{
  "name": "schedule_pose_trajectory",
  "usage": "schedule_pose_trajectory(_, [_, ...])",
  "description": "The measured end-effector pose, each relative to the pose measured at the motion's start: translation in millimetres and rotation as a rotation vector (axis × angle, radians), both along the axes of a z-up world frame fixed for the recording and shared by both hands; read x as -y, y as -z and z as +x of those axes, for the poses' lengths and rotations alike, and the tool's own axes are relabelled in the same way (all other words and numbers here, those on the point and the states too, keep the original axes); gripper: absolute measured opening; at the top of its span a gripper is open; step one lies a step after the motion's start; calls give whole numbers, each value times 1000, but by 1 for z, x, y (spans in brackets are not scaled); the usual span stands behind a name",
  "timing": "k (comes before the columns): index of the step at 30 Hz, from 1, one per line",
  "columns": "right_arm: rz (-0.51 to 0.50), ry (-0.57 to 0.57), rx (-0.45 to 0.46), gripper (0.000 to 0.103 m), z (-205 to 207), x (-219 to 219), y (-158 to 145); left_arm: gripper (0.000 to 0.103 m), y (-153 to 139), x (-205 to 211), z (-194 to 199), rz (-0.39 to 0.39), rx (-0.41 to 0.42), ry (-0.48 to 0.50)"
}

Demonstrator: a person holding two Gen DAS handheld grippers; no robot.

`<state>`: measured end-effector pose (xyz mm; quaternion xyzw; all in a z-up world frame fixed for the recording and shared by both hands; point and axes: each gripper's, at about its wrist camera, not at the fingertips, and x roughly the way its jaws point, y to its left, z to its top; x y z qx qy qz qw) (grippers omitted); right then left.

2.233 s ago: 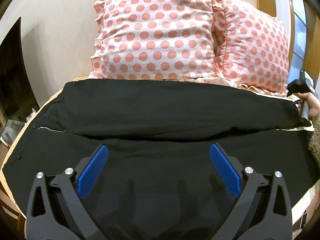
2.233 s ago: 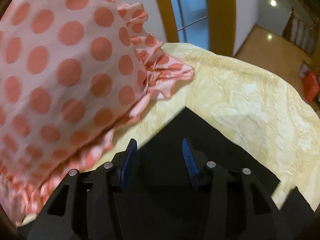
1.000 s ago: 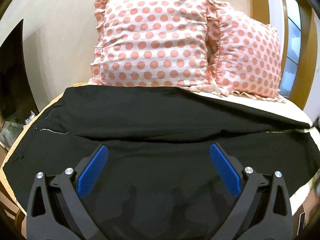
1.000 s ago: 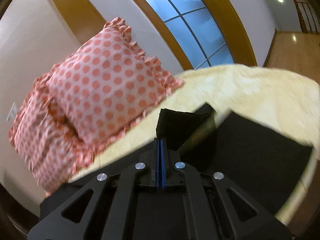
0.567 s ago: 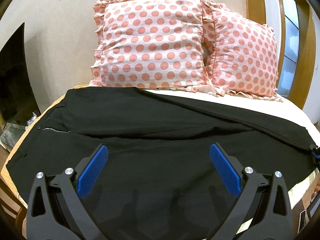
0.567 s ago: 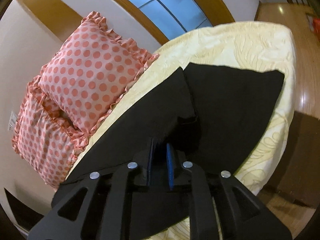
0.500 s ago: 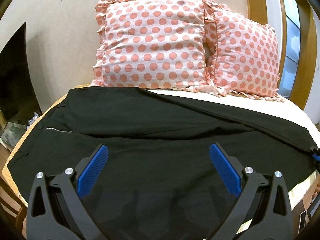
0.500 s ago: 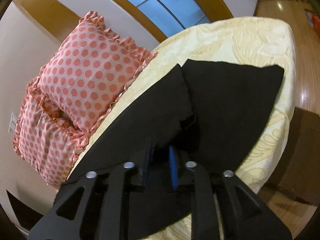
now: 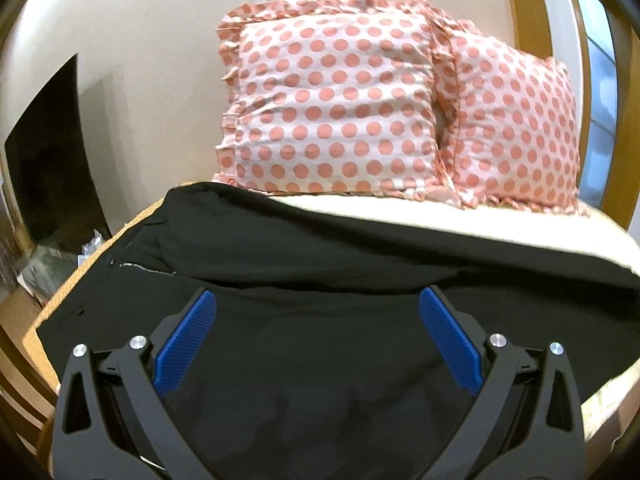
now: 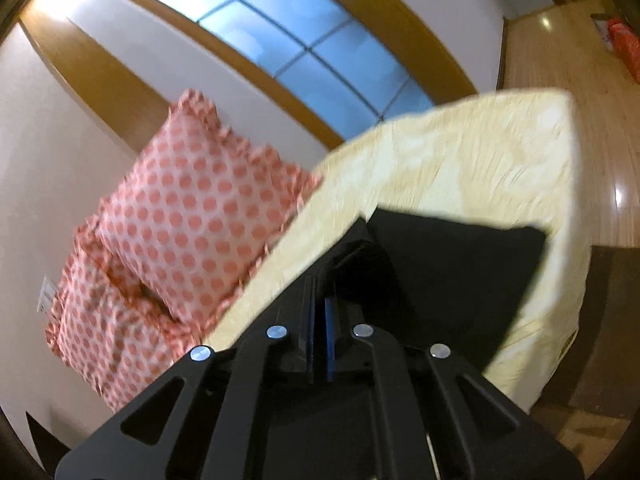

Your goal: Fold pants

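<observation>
A: Left cam status?
B: Left gripper spread wide, holding nothing, over the pants. Pants lie across the bed, waist and zipper far left. Two pillows at the far side.
A: Right cam?
B: Only there: right gripper clamped on a leg end of the pants, near the bed edge. Window and floor behind.

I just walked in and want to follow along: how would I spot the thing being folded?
Start at the wide bed with the pale yellow patterned cover and its two pink polka-dot ruffled pillows against the wall. In front of them lie the long black fabric pants. They are the only dark, plain item there, with a small silver zipper.
</observation>
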<state>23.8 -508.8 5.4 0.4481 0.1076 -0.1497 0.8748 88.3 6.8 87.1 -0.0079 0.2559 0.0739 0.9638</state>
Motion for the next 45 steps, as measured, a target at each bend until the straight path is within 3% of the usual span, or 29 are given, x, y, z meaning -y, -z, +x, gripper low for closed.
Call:
schedule_pose_trajectory(4, [6, 26, -56, 4, -19, 6, 13, 101, -3, -20, 8, -29, -23, -21])
schedule_pose_trajectory(7, [18, 10, -91, 4, -18, 10, 26, 101, -5, -45, 32, -42, -108, -27])
schedule_pose_trajectory(11, [-20, -5, -108, 4, -12, 9, 26, 101, -13, -83, 72, -35, -121, -101])
schedule_pose_trajectory(15, [-51, -14, -130, 4, -9, 9, 25, 101, -19, -112, 131, 3, -132, -165])
schedule_pose_trajectory(20, [-73, -13, -162, 4, -4, 8, 27, 100, -9, -142, 220, -90, -234, -193])
schedule_pose_trajectory(24, [-106, -11, -186, 4, 0, 5, 23, 81, 14, -162, 280, -130, -348, -253])
schedule_pose_trajectory(28, [-143, -13, -202, 4, 2, 3, 19, 58, 41, -175, 310, -196, -478, -278])
schedule_pose_trajectory(29, [-155, -12, -207, 4, 3, 2, 18, 56, 46, -179, 314, -225, -498, -288])
schedule_pose_trajectory(32, [-163, -17, -215, 4, 8, 2, 19, 33, 51, -187, 312, -282, -501, -311])
schedule_pose_trajectory(33, [-159, -20, -218, 4, 10, 3, 19, 18, 51, -188, 311, -283, -498, -312])
schedule_pose_trajectory(34, [-152, -25, -222, 4, 11, 4, 20, 14, 48, -187, 307, -283, -487, -306])
schedule_pose_trajectory(39, [-104, -43, -227, 6, 11, 9, 21, 6, 15, -179, 269, -241, -397, -305])
schedule_pose_trajectory(45, [-35, -68, -226, 16, 7, 16, 27, 6, -40, -162, 170, -223, -238, -253])
